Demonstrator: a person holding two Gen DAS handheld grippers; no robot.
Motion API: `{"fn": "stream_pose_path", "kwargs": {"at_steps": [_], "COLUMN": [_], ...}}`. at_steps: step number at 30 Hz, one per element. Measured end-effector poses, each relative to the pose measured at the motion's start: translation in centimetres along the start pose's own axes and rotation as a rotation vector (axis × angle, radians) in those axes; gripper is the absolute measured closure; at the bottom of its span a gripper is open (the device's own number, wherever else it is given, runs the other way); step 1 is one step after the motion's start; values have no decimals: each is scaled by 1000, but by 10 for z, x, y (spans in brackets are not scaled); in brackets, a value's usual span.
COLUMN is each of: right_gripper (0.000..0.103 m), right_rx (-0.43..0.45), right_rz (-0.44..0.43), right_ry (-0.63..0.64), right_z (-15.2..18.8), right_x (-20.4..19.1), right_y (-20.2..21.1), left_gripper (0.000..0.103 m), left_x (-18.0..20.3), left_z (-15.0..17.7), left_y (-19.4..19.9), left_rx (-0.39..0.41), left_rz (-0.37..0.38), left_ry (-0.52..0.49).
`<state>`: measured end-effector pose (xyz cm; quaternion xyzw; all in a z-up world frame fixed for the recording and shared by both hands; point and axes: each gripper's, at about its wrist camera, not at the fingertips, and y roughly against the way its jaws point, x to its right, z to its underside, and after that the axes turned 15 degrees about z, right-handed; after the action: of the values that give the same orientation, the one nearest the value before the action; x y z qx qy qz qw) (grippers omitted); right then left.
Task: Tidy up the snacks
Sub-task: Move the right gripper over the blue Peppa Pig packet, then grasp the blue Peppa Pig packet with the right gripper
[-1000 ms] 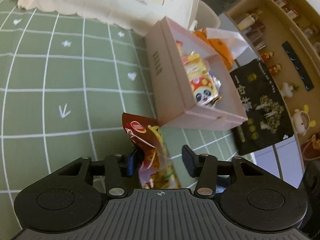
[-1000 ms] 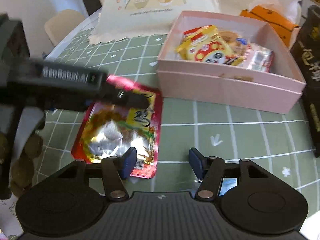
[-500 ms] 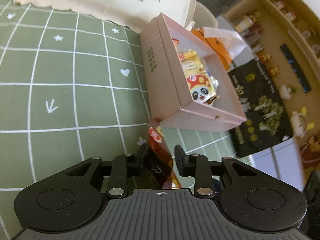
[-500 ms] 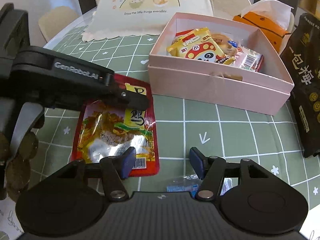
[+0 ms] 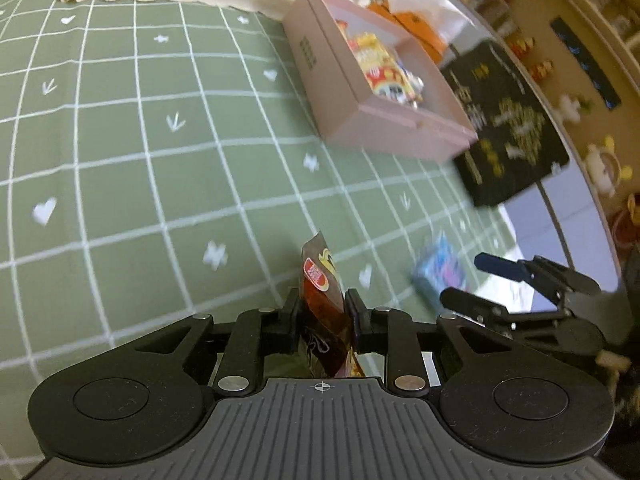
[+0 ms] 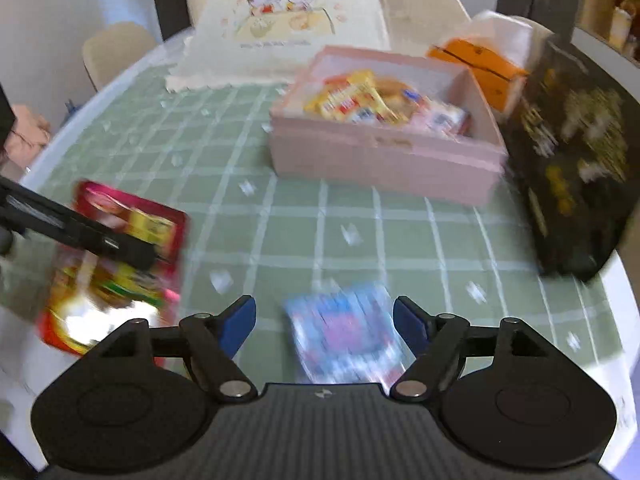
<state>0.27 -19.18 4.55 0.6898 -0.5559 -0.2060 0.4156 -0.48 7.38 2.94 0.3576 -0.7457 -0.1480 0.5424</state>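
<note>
Since a second ago, left gripper (image 5: 322,312) now clamped on the red snack packet (image 5: 322,280) and lifted clear of the green checked tablecloth (image 5: 120,152), packet seen flat-on and blurred from the right wrist. Right gripper (image 6: 324,320) spread wide, nothing held, poised over a blue snack packet (image 6: 344,328) lying between its fingertips' line on the cloth. Farther off, pink box (image 6: 384,160) holding other snacks, black bag (image 6: 576,160) just beside it.

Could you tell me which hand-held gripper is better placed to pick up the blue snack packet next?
Right. The right hand-held gripper is open with the blurred blue snack packet between its fingers; the left hand-held gripper is shut on the red foil snack packet.
</note>
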Motion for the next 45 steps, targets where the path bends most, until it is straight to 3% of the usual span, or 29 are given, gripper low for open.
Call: {"fn": "stream_pose_path", "kwargs": {"at_steps": [2, 6, 11, 15, 30, 45], "right_gripper": [26, 21, 13, 0, 0, 0], "right_rx": [-48, -71, -43, -35, 11, 18], "right_rz": [6, 26, 45, 48, 76, 50], "right_ry": [-29, -66, -43, -53, -98, -61], "right_z": [9, 17, 13, 14, 20, 16], "right_x": [5, 11, 3, 2, 0, 1], "right_y": [-6, -14, -19, -25, -22, -25], "left_gripper": [71, 70, 69, 69, 68, 67], "left_x": [-1, -2, 3, 7, 21, 28], "left_z": [9, 19, 25, 32, 42, 62], "left_y": [-1, -1, -2, -1, -5, -17], "left_rx": [-20, -9, -43, -62, -163, -289], "left_rz": [-10, 22, 30, 32, 40, 152], "left_ry": [-1, 7, -17, -13, -56, -29]}}
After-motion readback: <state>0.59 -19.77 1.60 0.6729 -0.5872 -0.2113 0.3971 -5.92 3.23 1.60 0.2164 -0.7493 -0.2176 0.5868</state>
